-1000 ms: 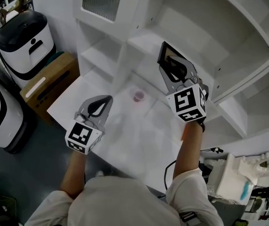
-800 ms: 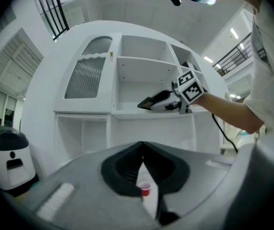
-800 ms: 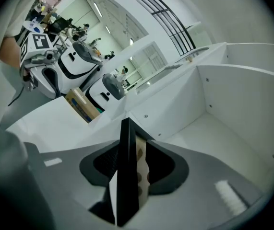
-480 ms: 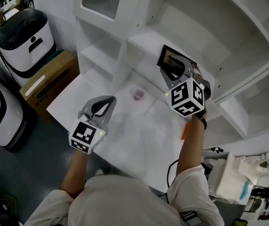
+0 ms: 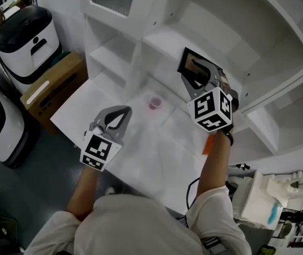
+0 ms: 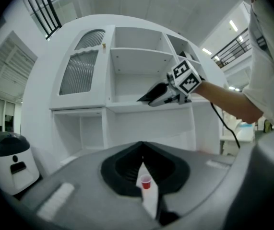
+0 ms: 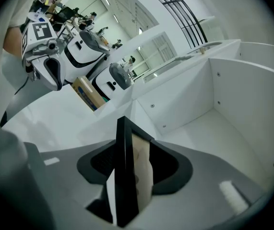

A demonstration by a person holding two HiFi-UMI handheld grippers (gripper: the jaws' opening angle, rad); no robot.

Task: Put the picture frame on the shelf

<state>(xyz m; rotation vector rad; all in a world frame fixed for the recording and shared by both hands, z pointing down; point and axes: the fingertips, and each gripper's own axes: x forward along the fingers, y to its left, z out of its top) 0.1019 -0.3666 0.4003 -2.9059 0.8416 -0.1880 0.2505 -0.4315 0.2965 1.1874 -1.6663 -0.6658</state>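
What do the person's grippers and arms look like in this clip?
The left gripper and the right gripper are grey with black-lined jaws curving to a point; each carries a white cube with black square markers. The right gripper's jaws are opening, a picture frame between them. The person wears a pale short-sleeved shirt, forearms bare.

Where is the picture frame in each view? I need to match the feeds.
Head view: picture frame upper centre, at the shelf edge.
Left gripper view: right of centre, a dark wedge.
Right gripper view: bottom centre, edge-on.
Shared landmark: white shelf unit.
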